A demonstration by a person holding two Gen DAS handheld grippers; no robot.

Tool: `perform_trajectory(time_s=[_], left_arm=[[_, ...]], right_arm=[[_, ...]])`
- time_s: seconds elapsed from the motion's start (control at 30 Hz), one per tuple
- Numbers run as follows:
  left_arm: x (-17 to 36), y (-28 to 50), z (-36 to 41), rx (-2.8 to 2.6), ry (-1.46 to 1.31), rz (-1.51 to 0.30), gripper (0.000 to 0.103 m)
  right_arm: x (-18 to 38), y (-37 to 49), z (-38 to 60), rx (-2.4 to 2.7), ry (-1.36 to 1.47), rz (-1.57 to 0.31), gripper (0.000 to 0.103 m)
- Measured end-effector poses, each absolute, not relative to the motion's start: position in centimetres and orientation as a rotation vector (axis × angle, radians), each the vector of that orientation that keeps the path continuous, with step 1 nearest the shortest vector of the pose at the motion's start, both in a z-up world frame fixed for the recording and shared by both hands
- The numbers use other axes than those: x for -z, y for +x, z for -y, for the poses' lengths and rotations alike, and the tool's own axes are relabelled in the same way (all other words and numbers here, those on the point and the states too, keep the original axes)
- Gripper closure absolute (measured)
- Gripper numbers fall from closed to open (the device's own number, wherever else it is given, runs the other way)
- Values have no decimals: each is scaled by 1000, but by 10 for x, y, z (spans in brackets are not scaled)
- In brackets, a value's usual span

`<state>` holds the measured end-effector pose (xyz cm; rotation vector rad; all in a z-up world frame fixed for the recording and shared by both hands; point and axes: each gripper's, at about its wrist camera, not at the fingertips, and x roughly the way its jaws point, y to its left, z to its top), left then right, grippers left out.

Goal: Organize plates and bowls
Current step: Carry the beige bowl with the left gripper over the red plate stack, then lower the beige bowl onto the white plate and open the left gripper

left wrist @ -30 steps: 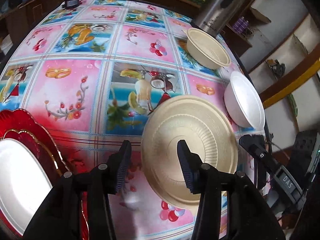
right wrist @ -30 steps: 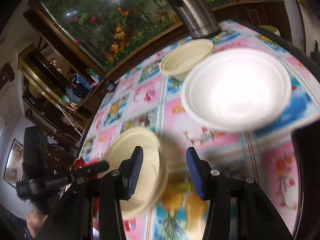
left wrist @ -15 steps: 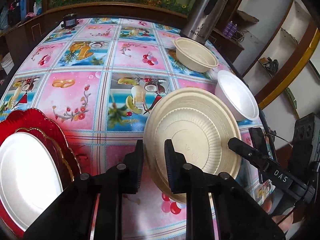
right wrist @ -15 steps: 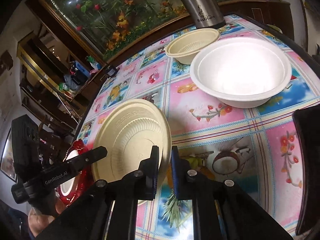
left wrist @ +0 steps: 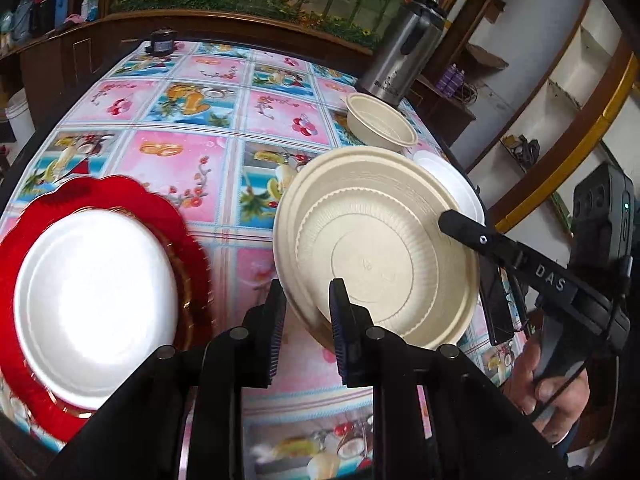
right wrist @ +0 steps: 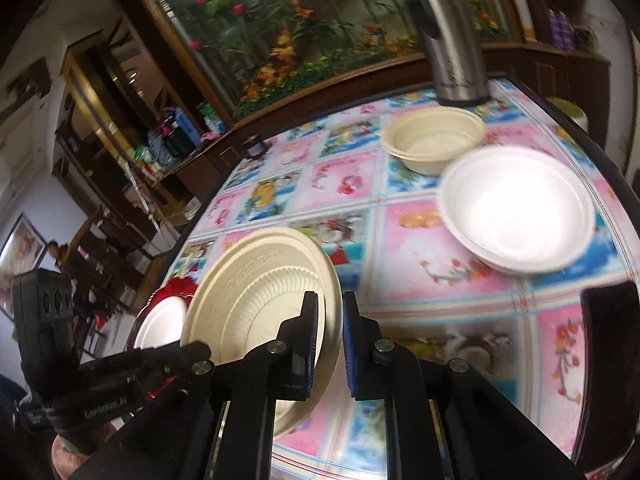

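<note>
Gripping opposite rims now, both grippers; beige plate [left wrist: 380, 256] newly lifted, tilted.

The left gripper [left wrist: 306, 322] filled the lower middle of its own view: glossy black plastic arms with round silver screw heads and ribbed dark blue pads [left wrist: 340, 320]. The right gripper [left wrist: 460, 222] reached in from the right edge as a slim black bar marked "DAS" in pale letters, with a small screw near its tip, a boxy black camera housing with a green light behind it, and thin black cables. A hand [left wrist: 554, 392] showed at the lower right.
</note>
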<state>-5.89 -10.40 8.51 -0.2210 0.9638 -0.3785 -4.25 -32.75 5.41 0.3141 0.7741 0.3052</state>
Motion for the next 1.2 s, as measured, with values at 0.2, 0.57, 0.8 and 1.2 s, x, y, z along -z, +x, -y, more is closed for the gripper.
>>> perform_trajectory(time_s=[0.2, 0.57, 0.8, 1.2], left_arm=[[-99, -82, 59, 316, -259, -916, 83], [-92, -107, -11, 192, -342, -902, 75], [-75, -107, -41, 143, -394, -920, 74], [-63, -105, -50, 132, -390, -944, 73]], right_arm=[[-73, -31, 277, -403, 244, -775, 92], [-74, -2, 173, -579, 125, -852, 89], [-53, 19, 126, -650, 61, -937, 89], [-34, 22, 102, -653, -31, -952, 88]])
